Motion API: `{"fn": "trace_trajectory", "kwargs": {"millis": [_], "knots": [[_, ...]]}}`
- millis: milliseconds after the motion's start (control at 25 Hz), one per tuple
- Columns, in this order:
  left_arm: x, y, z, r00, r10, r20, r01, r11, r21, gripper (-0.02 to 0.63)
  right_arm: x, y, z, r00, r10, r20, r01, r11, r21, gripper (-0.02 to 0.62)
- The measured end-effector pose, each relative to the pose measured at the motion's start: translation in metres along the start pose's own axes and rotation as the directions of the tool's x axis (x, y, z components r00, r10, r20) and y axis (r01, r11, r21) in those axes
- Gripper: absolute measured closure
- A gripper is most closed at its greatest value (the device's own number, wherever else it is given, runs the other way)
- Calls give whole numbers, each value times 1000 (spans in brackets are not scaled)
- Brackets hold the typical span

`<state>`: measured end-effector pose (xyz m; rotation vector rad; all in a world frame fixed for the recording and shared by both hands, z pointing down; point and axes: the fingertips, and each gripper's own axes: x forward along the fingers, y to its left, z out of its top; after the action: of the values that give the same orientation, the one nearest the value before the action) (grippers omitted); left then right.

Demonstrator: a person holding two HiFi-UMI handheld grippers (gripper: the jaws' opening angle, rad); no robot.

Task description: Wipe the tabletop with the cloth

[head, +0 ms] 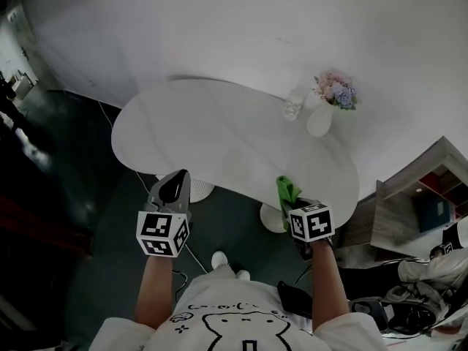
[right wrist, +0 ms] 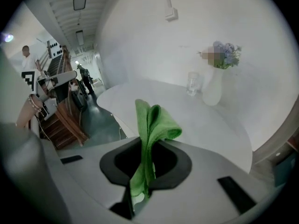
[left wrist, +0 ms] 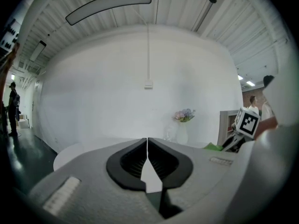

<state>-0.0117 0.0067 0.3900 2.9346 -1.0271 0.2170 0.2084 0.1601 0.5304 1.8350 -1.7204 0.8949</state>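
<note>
Right tongs (right wrist: 145, 169) are clamping a green cloth (right wrist: 152, 122), which is standing up out of the jaws over the near edge of the white oval bench (head: 219, 141).
Left tongs (left wrist: 148, 162) are hanging empty with jaws pressed together, over the dark floor (head: 80, 196) just short of the bench. A white vase (head: 319, 120) of flowers and a clear glass (head: 294, 106) are standing side by side at the bench's far edge, before a curved white wall (head: 183, 28).

Two tools (head: 174, 187) (head: 295, 206), one cloth (head: 286, 190), one table (head: 219, 134), one vase (head: 319, 120).
</note>
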Motion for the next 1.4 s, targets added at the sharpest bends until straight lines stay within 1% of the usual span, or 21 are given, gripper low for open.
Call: {"fn": "trace_trajectory", "kwargs": {"millis": [160, 240, 360, 440, 560, 680, 920, 1000, 1160, 1400], "knots": [[-6, -8, 2, 1000, -2, 17, 2, 1000, 31, 586, -17, 0, 12, 995, -35, 94, 36, 999, -2, 554], [-8, -8, 11, 1000, -5, 15, 5, 999, 44, 586, -31, 4, 24, 989, -56, 140, 58, 998, -15, 554], [-10, -8, 18, 1000, -20, 7, 19, 998, 67, 586, -49, 11, 39, 973, -90, 213, 104, 993, -53, 554], [-6, -6, 17, 999, -32, 9, 32, 996, 80, 586, -56, 12, 47, 955, -120, 270, 144, 987, -70, 554], [7, 2, 20, 998, -56, 17, 54, 995, 81, 586, -64, 7, 66, 916, -173, 363, 206, 977, -54, 554], [22, 13, 29, 997, -77, 28, 75, 995, 73, 586, -71, 6, 86, 877, -220, 428, 258, 966, -32, 554], [54, 37, 60, 988, -132, 81, 123, 986, 110, 586, -75, 10, 134, 797, -262, 544, 298, 954, 23, 554], [62, 46, 70, 981, -157, 113, 144, 983, 112, 586, -73, 15, 149, 772, -269, 576, 315, 949, 22, 554], [79, 62, 97, 960, -202, 191, 174, 973, 154, 586, -71, 25, 181, 718, -286, 635, 346, 938, 32, 554], [109, 85, 120, 935, -270, 228, 226, 953, 199, 586, -71, 42, 222, 635, -319, 703, 386, 920, 70, 554]]}}
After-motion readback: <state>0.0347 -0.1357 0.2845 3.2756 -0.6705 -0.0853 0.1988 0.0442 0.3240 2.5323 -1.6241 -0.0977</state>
